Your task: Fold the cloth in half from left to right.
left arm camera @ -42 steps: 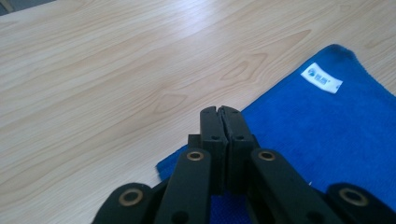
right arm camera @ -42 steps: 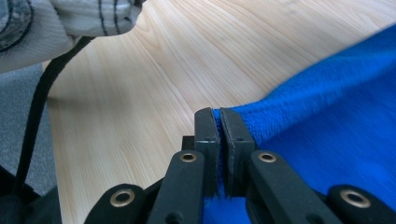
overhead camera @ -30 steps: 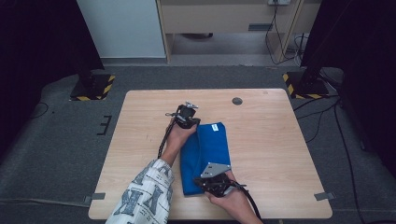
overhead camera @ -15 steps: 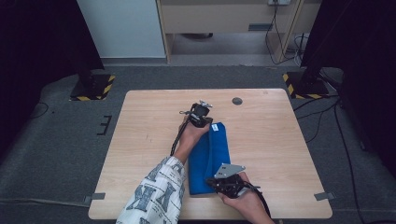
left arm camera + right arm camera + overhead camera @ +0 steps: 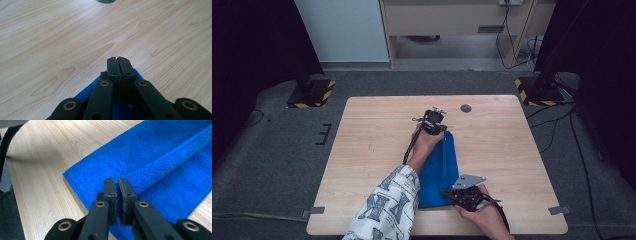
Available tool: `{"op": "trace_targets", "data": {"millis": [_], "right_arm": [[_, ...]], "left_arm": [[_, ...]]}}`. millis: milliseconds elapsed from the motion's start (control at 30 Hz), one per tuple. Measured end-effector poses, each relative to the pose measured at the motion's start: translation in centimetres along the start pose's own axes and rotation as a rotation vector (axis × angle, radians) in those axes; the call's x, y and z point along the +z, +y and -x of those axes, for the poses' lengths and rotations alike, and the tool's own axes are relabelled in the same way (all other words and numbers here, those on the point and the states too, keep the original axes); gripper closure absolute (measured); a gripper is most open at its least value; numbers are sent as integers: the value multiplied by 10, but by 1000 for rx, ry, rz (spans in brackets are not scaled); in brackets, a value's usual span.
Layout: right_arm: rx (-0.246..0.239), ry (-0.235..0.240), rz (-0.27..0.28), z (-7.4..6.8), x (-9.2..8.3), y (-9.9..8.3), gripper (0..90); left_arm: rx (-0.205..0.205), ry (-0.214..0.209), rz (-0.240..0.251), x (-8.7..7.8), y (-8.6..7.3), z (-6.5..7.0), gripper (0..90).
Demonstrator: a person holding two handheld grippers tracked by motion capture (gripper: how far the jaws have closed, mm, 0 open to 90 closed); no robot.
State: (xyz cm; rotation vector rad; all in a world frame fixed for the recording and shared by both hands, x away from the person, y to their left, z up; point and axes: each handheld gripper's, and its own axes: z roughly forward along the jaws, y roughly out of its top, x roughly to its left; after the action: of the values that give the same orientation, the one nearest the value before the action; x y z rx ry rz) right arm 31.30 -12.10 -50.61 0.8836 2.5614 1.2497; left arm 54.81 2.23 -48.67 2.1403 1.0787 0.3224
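1. The wooden surface carries a blue cloth, folded into a long strip near its middle.
2. The left hand-held gripper has its jaws closed on the cloth's far corner.
3. The right hand-held gripper pinches the cloth's near edge, jaws narrow on a fold.

Overhead forward-down; two close views sharing cloth

The person's left forearm hides the left part of the blue cloth. A dark round disc beyond the cloth is cut off by the left gripper view's top edge.
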Motion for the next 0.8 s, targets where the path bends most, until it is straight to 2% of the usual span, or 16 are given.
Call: {"op": "trace_targets", "data": {"millis": [67, 133, 400, 600, 633, 667, 700, 800], "right_arm": [[3, -4, 1, 1, -3, -1, 855], [7, -7, -1, 2, -5, -3, 853], [12, -10, -6, 5, -12, -7, 852], [10, -3, 0, 4, -14, -9, 841], [13, -4, -2, 4, -14, -9, 818], [13, -5, -3, 5, -14, -10, 758], [18, -12, -6, 6, -14, -10, 652], [20, -53, -25, 10, -13, -12, 502]], "left_arm": [[9, 3, -11, 1, 0, 1, 877], [-4, 2, -9, 3, -1, 1, 877], [-12, -17, -21, 10, -3, 4, 876], [1, -13, -26, 11, -3, 6, 870], [-4, -12, -23, 11, -3, 5, 855], [-9, -5, -15, 12, -3, 5, 801], [-7, -4, -13, 11, -3, 6, 727], [24, -13, 14, 4, -2, 8, 548]]}}
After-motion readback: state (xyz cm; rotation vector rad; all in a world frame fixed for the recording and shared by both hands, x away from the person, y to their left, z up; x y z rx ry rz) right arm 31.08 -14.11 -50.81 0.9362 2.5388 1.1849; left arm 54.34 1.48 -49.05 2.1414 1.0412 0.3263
